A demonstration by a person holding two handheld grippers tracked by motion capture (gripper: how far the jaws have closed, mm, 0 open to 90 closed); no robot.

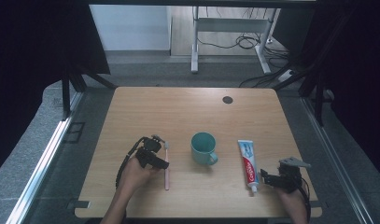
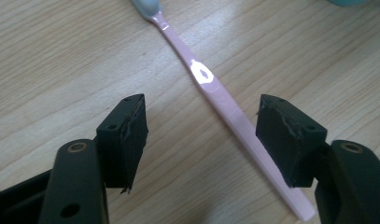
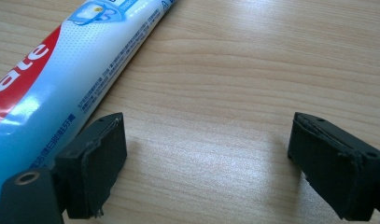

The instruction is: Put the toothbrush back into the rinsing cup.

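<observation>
We're pretty much at the start here, nothing has been lifted yet. Our left gripper point(image 1: 160, 150) sits left of center in the high view, right at the pink toothbrush point(image 1: 167, 167), which lies flat on the table point(image 1: 178, 107). In the left gripper view the toothbrush point(image 2: 211, 88) runs diagonally from the top middle down to the lower right, and the handle passes between the two jaws, but the pads aren't touching it, so the claw is released with the brush just framed, not grabbed. Our right gripper point(image 1: 263, 177) rests at the lower right, jaws spread wide over bare wood, holding nothing, with the toothpaste tube point(image 1: 248, 164) just beside it and untouched. The teal mug point(image 1: 203, 148) stands upright in the middle, between brush and tube, and looks empty as far as we can see. So what's left, we'd guess: clamp the brush, lift it, probably drop it in the mug.
</observation>
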